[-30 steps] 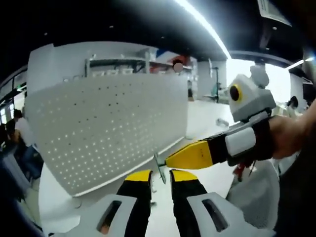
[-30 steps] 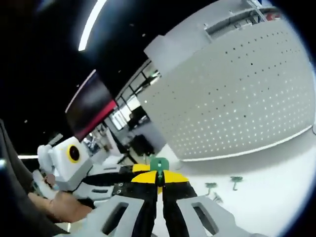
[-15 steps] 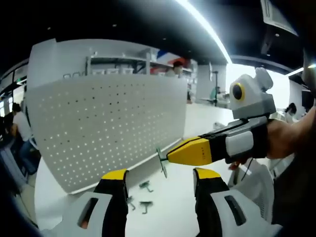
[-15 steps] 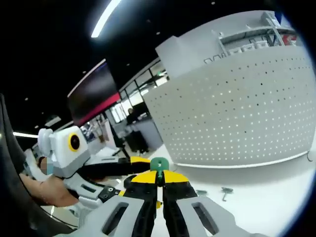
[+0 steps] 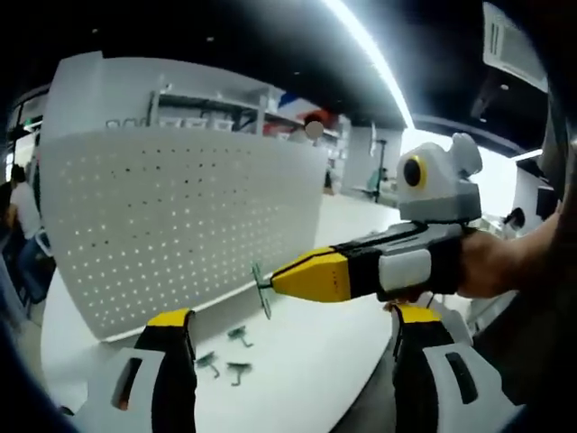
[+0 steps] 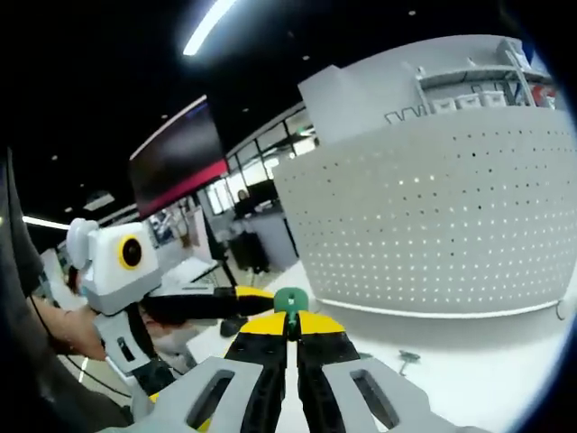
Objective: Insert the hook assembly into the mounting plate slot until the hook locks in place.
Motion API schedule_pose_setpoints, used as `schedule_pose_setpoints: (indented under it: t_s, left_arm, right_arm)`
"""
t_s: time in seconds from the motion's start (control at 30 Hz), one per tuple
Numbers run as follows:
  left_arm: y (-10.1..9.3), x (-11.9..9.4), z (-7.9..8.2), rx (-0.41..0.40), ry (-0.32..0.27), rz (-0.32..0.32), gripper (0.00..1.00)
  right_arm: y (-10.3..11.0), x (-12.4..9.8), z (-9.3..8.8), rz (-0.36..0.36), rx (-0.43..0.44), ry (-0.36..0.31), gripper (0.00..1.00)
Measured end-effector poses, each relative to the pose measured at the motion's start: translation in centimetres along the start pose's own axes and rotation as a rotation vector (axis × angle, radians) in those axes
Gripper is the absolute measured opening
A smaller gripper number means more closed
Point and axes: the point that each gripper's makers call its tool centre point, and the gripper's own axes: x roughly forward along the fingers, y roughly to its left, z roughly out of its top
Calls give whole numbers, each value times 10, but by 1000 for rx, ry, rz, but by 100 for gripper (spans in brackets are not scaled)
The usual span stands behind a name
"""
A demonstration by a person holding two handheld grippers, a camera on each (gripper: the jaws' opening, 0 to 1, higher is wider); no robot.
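Note:
The white perforated mounting plate [image 5: 171, 225] stands upright on the white table [image 5: 297, 370]; in the right gripper view the plate [image 6: 442, 225] rises to the right. My right gripper [image 6: 290, 327] is shut on a small green hook [image 6: 290, 301]. In the left gripper view, the right gripper [image 5: 270, 281] reaches in from the right, holding the hook [image 5: 262, 287] in the air a short way in front of the plate's lower edge. My left gripper [image 5: 293, 329] is open, wide apart, with nothing between its fingers.
Three loose hooks [image 5: 225, 356] lie on the table near the plate's foot; one hook [image 6: 407, 358] lies on the table in the right gripper view. A person's hand [image 5: 505, 266] holds the right gripper. Shelving and a bright room lie behind the plate.
My left gripper has opened from nearly shut to wide apart and let go of the hook. The right gripper keeps the hook and has shifted slightly left, toward the plate.

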Motion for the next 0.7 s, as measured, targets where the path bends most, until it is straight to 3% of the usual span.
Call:
schedule_pose_setpoints:
  t_s: [0.27, 0.43, 0.7]
  left_arm:
    - [1, -3, 3, -42, -17, 1, 100]
    - [-4, -7, 8, -116, -51, -31, 100]
    - [-1, -7, 8, -121, -76, -15, 100]
  right_arm:
    - [1, -2, 4, 1, -66, 3, 0]
    - [-3, -2, 3, -6, -76, 8, 0]
    - [-9, -1, 7, -26, -101, -10, 0]
